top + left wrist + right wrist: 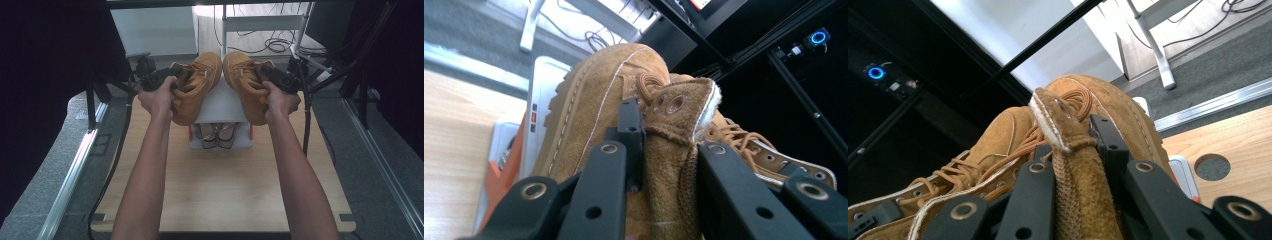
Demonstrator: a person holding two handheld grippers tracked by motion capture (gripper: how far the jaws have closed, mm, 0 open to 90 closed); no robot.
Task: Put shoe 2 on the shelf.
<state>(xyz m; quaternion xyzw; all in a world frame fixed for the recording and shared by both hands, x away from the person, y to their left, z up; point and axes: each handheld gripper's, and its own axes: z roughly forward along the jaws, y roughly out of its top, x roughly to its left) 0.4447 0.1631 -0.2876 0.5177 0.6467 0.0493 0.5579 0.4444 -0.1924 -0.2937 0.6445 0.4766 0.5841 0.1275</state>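
Note:
Two tan suede lace-up boots hang side by side, toes up, above a white shoe rack (222, 102). My left gripper (176, 76) is shut on the collar of the left boot (197, 85). My right gripper (263, 73) is shut on the collar of the right boot (242, 82). In the left gripper view the left gripper (664, 135) pinches the left boot's (594, 120) suede upper by the eyelets, with the right boot (749, 145) behind it. In the right gripper view the right gripper (1073, 145) clamps the right boot's (1118, 107) collar edge, with the left boot (973, 165) to the left.
The rack has orange sides, and a pair of silvery shoes (217, 135) rests on its lower shelf. It stands at the far middle of a wooden table (220, 190). Black frame posts (365, 75) and cables (275, 45) lie beyond the table's far edge.

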